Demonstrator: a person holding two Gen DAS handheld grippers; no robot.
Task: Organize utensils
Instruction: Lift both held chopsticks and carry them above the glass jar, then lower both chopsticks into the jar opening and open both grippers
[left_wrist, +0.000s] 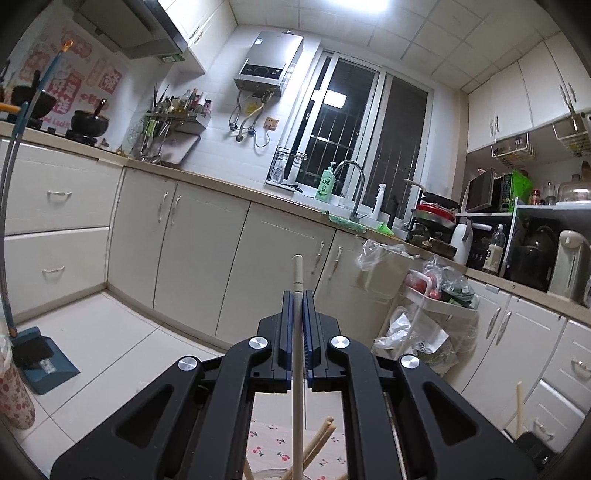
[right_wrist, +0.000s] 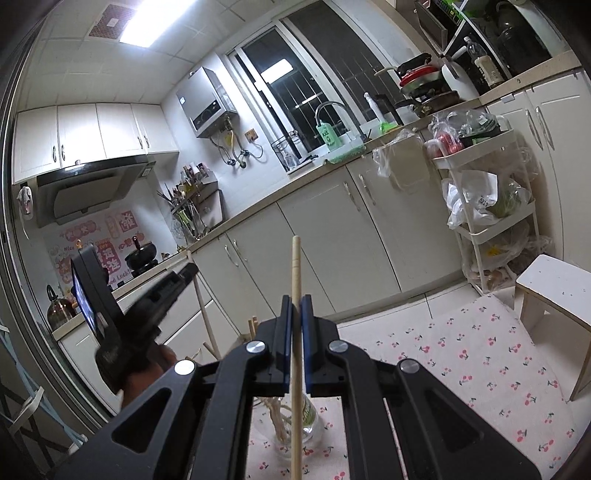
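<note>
In the left wrist view, centre frame, our left gripper (left_wrist: 297, 295) pinches a pale chopstick (left_wrist: 297, 273); more chopsticks (left_wrist: 320, 441) stand below. In the right wrist view, our right gripper (right_wrist: 295, 299) clamps a wooden chopstick (right_wrist: 295, 266) above the glass jar (right_wrist: 295, 432), which already holds several. Both remain to drop in.

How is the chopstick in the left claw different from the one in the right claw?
The chopstick in the left claw looks pale cream, while the chopstick in the right claw looks warmer tan. The left one's top appears rounded and thicker; the right one's looks slimmer with a flat, squared end. Both stand upright, pinched between shut blue pads, with their lower ends reaching down toward the clear jar that holds other chopsticks.
</note>
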